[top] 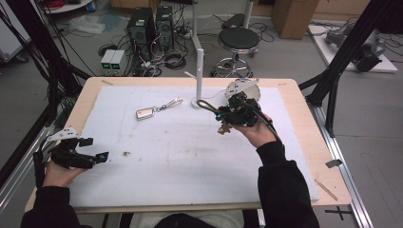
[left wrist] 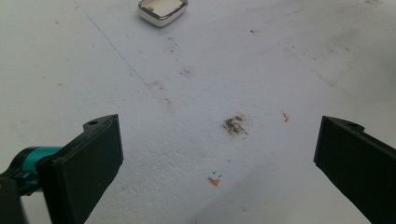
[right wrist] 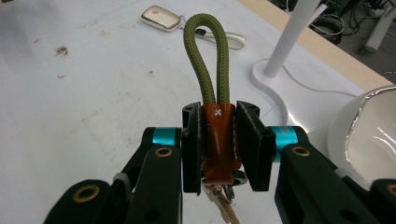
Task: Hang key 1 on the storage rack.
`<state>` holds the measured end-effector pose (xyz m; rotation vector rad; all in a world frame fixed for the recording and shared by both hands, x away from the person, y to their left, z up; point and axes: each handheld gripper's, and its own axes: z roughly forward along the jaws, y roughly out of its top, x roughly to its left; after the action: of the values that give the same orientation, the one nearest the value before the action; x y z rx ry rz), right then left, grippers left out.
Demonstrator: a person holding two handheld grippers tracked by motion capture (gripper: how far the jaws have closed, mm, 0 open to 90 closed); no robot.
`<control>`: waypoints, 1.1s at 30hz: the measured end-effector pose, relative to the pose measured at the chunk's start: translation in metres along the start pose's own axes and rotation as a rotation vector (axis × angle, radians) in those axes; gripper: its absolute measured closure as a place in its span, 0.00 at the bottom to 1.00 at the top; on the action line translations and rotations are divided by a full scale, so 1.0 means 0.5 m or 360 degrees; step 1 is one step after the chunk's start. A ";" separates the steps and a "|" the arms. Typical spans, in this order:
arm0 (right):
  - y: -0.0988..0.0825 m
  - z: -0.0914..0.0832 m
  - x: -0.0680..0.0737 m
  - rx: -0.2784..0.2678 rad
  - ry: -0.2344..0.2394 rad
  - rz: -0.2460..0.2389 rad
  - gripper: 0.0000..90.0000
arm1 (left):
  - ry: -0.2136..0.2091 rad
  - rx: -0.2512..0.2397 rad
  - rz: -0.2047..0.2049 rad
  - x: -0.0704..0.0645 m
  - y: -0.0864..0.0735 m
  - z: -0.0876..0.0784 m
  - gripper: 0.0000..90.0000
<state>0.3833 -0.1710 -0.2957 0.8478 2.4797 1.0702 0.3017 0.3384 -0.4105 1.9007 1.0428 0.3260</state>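
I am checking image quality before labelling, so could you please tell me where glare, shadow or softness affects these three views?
High view: even light, though small things like the silver fob look soft. Left claw view: the fob shows a bright reflection, and the open left claw blurs at its near edges. Right claw view: sharp on the green cord loop, with glare on the white bowl.

Left gripper (top: 93, 148) rests low at the near left, its 2 jaws spread wide. Right gripper (top: 223, 116), raised at the far right, has jaws clamped together.
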 end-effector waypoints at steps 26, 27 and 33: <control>0.111 -0.023 -0.048 0.0010 -0.0078 -0.0038 0.80 | -0.0012 -0.0015 -0.0007 0.002 0.002 0.002 0.02; 0.111 -0.023 -0.048 0.0010 -0.0078 -0.0038 0.80 | -0.0012 -0.0015 -0.0007 0.002 0.002 0.002 0.02; 0.135 -0.026 -0.068 0.0009 -0.0090 -0.0015 0.80 | -0.0028 -0.0025 -0.0013 0.002 0.003 0.001 0.02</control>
<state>0.4298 -0.1628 -0.2356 0.8550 2.4386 1.0224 0.3031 0.3385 -0.4098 1.8816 1.0330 0.3115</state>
